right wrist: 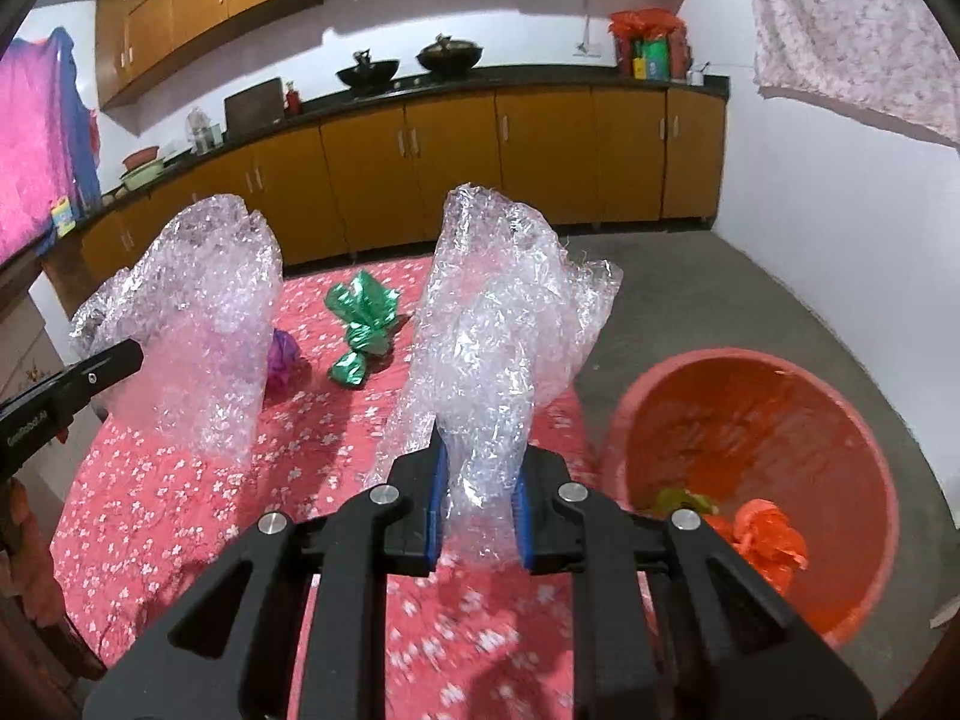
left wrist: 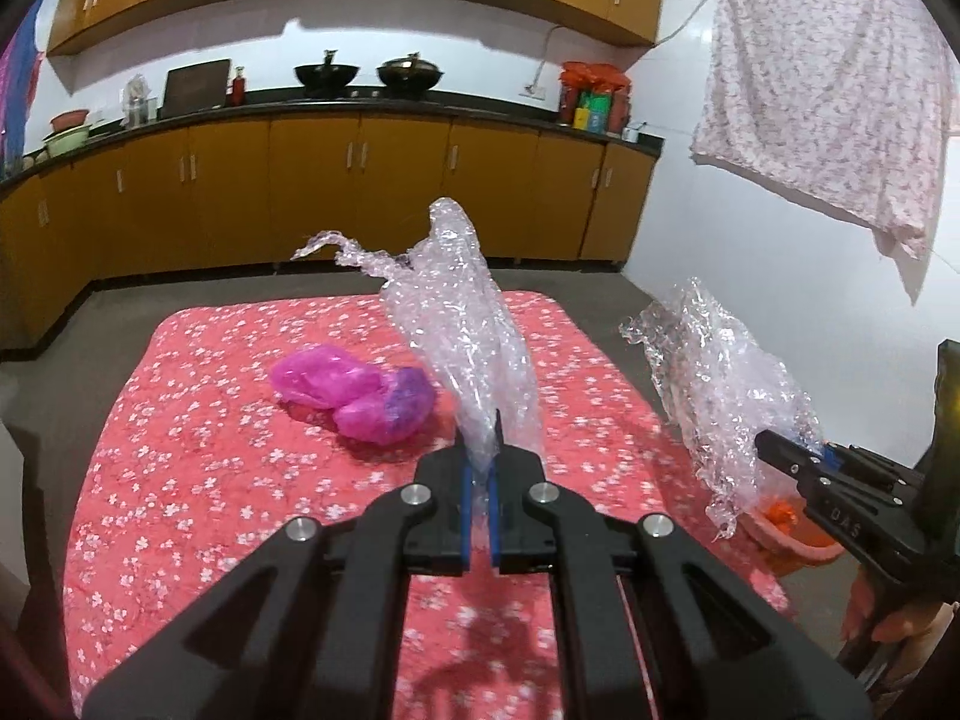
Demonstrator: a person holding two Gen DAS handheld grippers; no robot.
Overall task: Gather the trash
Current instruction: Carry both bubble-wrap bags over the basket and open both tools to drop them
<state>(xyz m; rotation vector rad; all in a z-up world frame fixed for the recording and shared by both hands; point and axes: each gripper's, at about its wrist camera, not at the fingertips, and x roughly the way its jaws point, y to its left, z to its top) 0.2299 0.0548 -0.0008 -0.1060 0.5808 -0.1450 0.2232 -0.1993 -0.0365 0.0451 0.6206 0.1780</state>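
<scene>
Right wrist: bubble wrap (right wrist: 486,360) in right gripper (right wrist: 480,516) fingers.

Crumpled clear wrap (right wrist: 480,360), seemingly upright

Two woks (left wrist: 327,75) on counter, cloth (left wrist: 822,96) hanging.

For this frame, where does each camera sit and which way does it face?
Left wrist: on the left gripper, shut on bubble wrap, facing the table and cabinets; right gripper and a hand show.
Right wrist: on the right gripper, shut on its bubble wrap, red bin beside; left gripper at left.
Shared: table, both wraps, cabinets.
</scene>
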